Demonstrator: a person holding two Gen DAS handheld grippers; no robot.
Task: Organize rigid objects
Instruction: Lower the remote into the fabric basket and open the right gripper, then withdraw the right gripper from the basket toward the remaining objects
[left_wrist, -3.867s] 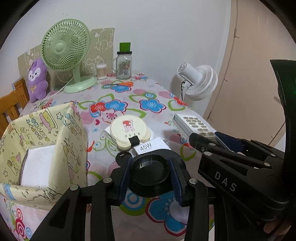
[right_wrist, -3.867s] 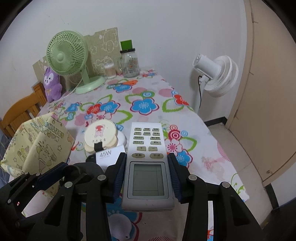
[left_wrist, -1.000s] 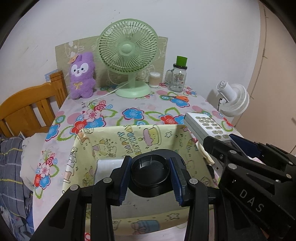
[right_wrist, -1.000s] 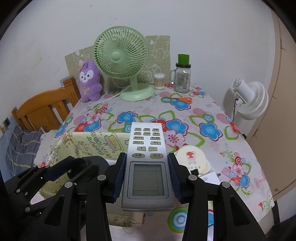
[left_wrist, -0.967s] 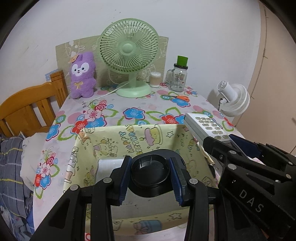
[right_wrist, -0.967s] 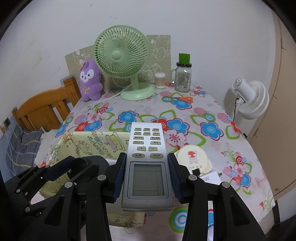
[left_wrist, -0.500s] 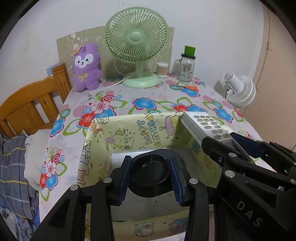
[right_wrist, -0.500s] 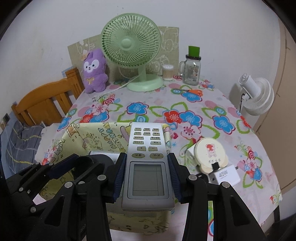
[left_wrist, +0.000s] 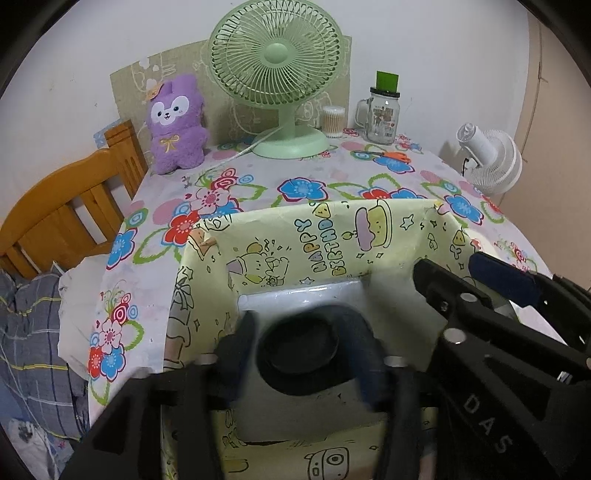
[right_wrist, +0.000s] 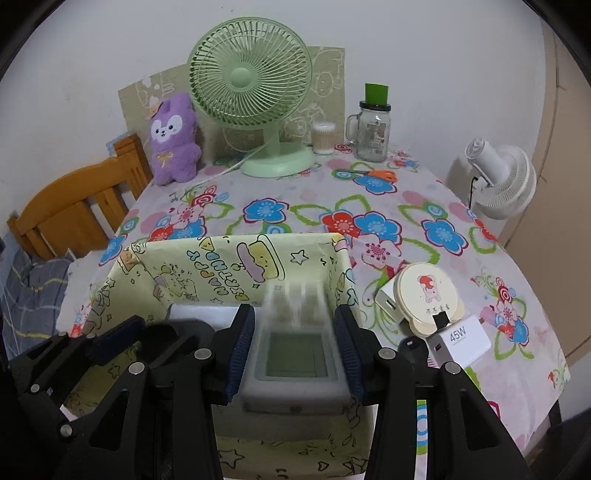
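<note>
A yellow patterned box (left_wrist: 325, 236) stands open on the flowered table; it also shows in the right wrist view (right_wrist: 207, 266). My left gripper (left_wrist: 303, 350) is over the box with its jaws spread, and a black round lid (left_wrist: 299, 347) sits blurred between them, seemingly loose. My right gripper (right_wrist: 295, 343) is over the box too, jaws apart, with the grey remote control (right_wrist: 295, 347) blurred between them. A white item (left_wrist: 295, 295) lies inside the box.
A round cream mirror (right_wrist: 426, 291) and a white 45W charger (right_wrist: 461, 339) lie right of the box. A green fan (right_wrist: 251, 81), purple plush (right_wrist: 173, 140), glass jar (right_wrist: 371, 129), scissors (right_wrist: 380, 173) stand at the back. A white fan (right_wrist: 498, 181) is beyond the right edge, a wooden chair (right_wrist: 74, 206) at left.
Both grippers have moved down over the box and their jaws have spread. The lid and the remote now look blurred, dropping free of the pads.
</note>
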